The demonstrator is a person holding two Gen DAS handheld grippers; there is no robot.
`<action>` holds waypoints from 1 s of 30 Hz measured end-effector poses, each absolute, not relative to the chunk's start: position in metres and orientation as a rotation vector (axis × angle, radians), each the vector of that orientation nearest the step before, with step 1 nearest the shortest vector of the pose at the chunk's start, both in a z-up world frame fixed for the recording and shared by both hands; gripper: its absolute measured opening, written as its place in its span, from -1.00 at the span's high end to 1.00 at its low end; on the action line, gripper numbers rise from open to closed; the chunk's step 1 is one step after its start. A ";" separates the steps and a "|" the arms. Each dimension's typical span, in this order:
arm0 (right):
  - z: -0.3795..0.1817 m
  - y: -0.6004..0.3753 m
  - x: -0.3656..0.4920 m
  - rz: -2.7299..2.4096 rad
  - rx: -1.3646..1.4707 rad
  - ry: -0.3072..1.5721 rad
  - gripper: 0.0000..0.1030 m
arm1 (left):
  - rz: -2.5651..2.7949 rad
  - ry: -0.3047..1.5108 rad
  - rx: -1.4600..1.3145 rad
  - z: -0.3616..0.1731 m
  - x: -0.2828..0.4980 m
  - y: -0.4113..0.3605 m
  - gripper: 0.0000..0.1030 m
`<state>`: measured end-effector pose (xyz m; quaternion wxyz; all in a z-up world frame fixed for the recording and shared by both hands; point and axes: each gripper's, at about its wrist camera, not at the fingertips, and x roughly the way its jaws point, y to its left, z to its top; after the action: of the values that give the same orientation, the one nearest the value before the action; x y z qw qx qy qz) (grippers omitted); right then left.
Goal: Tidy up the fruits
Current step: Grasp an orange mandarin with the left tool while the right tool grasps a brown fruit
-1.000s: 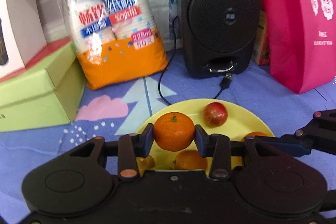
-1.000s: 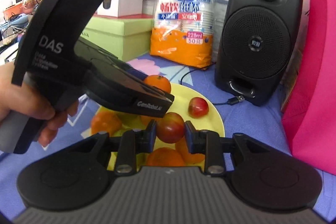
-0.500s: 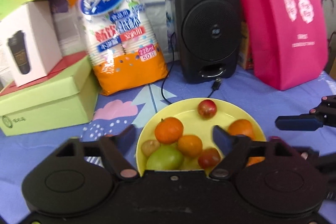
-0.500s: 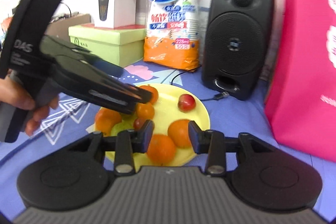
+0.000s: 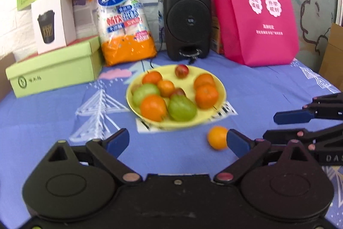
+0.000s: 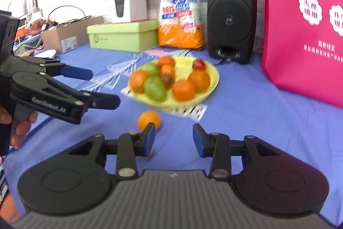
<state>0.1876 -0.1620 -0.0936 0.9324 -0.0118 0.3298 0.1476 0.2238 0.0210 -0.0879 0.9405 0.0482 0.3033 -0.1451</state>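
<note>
Change: both grippers have let go of their fruit and drawn back from the plate since a second ago, when the left held an orange and the right a red fruit over it.
Table: blue patterned cloth-covered table (image 5: 268, 87) carries everything in view.
Backdrop: tall magenta fabric bag (image 5: 250, 5), black box speaker (image 5: 187, 18), orange-and-white bag of paper cups (image 5: 125, 20) and flat light-green cardboard box (image 5: 55, 67) line the far edge.
Plate: round yellow plate (image 5: 216, 115) sits mid-table, in front of the speaker, on a printed marker sheet.
Fruit on plate: oranges, two green fruits and small red ones are piled on it; one small red fruit (image 5: 181, 71) lies alone at its far rim.
Stray fruit: lone orange mandarin (image 5: 217, 137) rests on the cloth just off the plate's near rim, between the two grippers.
Left gripper: black left gripper (image 5: 178, 141) hovers short of the plate, its blue-padded fingers (image 5: 119, 141) spread wide and empty.
Right gripper: black right gripper (image 6: 173, 137) has its fingers apart and empty, the left pad just beside the mandarin.
</note>
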 end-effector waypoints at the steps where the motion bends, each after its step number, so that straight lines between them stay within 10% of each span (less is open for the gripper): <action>1: -0.096 -0.162 0.181 0.306 -0.018 0.680 0.25 | -0.301 0.622 0.105 -0.092 0.222 0.017 -0.91; 11: -0.111 -0.159 0.153 0.327 -0.015 0.725 0.14 | -0.335 0.669 0.008 -0.113 0.236 -0.002 -0.82; 30: -0.118 -0.143 0.156 0.371 -0.096 0.741 0.02 | -0.408 0.725 0.015 -0.130 0.262 -0.019 0.35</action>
<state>0.1563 -0.1431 -0.1176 0.9142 -0.0466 0.3600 0.1802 0.2623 -0.0193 -0.1302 0.9148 0.0074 0.3520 -0.1981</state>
